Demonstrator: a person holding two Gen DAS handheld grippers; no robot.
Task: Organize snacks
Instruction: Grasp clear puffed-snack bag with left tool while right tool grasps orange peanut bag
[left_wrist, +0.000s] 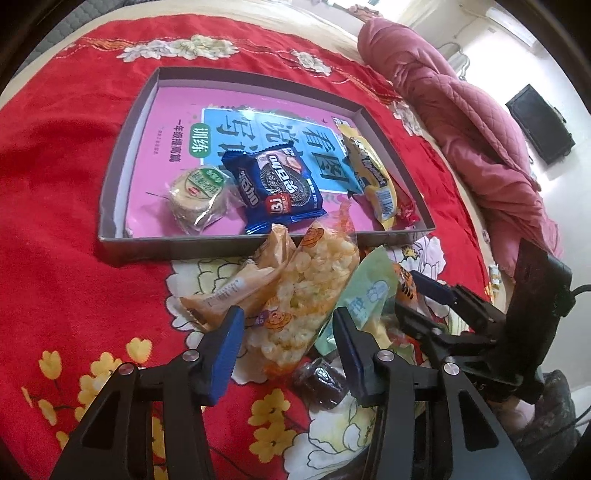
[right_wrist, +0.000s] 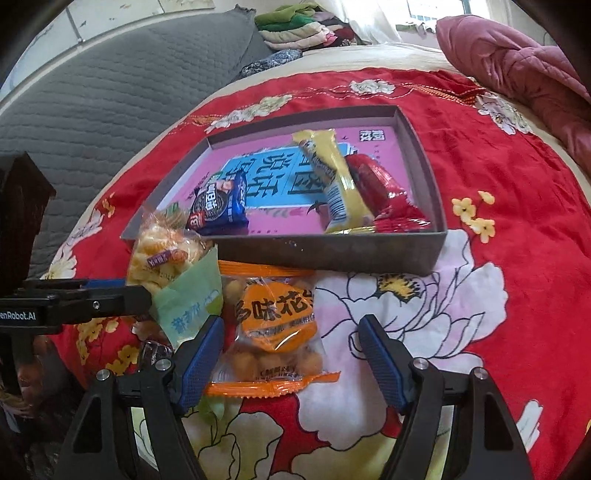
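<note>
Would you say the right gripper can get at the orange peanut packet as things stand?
Probably yes: the right gripper is open, and the orange peanut packet lies flat between its fingers, uncovered; only the green packet crowds the left finger.

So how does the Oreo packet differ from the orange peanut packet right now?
The Oreo packet is opaque blue and lies inside the tray; the orange peanut packet is partly clear, showing its contents, and lies on the red cloth between the open right gripper's fingers. Both are sealed and ungripped.
</note>
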